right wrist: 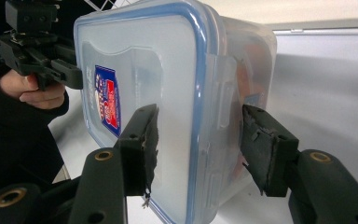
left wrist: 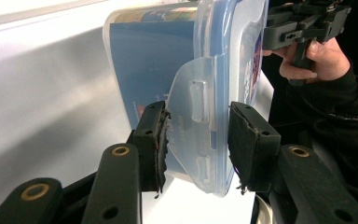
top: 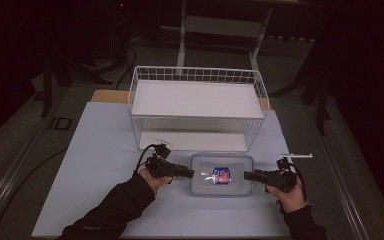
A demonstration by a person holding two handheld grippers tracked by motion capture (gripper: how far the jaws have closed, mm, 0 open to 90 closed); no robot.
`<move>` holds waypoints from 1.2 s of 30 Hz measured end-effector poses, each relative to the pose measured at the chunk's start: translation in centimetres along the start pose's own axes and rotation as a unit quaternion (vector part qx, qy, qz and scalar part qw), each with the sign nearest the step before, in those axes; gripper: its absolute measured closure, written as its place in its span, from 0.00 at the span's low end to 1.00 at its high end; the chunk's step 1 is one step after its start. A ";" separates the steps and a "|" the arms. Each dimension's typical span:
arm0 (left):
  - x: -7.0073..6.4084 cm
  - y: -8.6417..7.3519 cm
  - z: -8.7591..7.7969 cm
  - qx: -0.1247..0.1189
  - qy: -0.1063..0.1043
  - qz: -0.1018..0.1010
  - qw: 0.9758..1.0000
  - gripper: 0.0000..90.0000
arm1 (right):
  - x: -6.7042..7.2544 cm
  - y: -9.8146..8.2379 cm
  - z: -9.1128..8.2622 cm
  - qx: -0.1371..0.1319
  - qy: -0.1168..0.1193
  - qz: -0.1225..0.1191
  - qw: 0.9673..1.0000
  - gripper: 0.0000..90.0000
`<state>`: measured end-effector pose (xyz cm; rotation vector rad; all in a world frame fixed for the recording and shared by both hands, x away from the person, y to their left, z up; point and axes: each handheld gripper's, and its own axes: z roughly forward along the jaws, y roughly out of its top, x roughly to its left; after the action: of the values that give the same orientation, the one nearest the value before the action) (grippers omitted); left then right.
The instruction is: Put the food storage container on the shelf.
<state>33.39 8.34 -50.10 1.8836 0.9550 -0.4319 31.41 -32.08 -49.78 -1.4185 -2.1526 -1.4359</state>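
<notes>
A clear plastic container [top: 221,175] with a blue-rimmed lid and a red-and-blue label lies on the pale table [top: 105,165], between my two grippers. My left gripper [top: 192,173] holds its left end. In the left gripper view the container [left wrist: 158,60] stands on edge, and the left gripper [left wrist: 196,121] has its pads pressed on the swung-out latch flap [left wrist: 191,116] and the lid rim. My right gripper [top: 245,175] is at the right end. In the right gripper view its jaws [right wrist: 198,126] straddle the container [right wrist: 144,60], one pad over the lid, the other against the latch [right wrist: 221,93].
A white wire basket [top: 197,107] stands just behind the container, its solid white shelf across the top. A thin white strip [top: 295,155] lies right of the container. The table's front and left parts are bare. Dark floor and furniture legs surround the table.
</notes>
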 end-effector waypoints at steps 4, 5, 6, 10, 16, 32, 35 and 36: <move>-0.2 0.1 -0.8 -0.005 0.005 0.013 1.000 0.65 | 0.6 0.4 0.1 -0.003 0.001 -0.009 1.000 0.53; -0.3 0.1 -1.0 -0.009 0.006 0.014 1.000 0.65 | 0.8 0.5 0.2 -0.004 0.000 -0.013 1.000 0.53; -0.4 0.1 -1.2 -0.011 0.007 0.014 1.000 0.65 | 1.0 0.7 0.2 -0.005 0.001 -0.015 1.000 0.53; -0.6 0.3 -2.1 -0.019 0.013 0.020 1.000 0.65 | 1.6 1.4 0.5 -0.006 0.001 -0.027 1.000 0.53; -0.6 0.8 -3.6 -0.034 0.026 0.028 0.999 0.65 | 2.4 2.7 1.3 -0.012 0.006 -0.041 0.999 0.53; 1.6 2.4 -5.2 -0.064 0.056 0.029 0.996 0.64 | 2.3 6.2 4.0 -0.024 0.006 -0.068 0.997 0.53; 2.2 2.7 -5.2 -0.069 0.062 0.029 0.995 0.64 | 1.9 6.6 4.6 -0.027 0.005 -0.065 0.997 0.53; 2.3 2.8 -5.2 -0.071 0.066 0.030 0.995 0.64 | 1.8 6.6 4.8 -0.029 0.006 -0.064 0.998 0.53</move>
<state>36.53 13.16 -47.37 1.8224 0.9874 -0.2008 37.29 -26.69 -47.12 -1.3081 -2.2502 -1.5576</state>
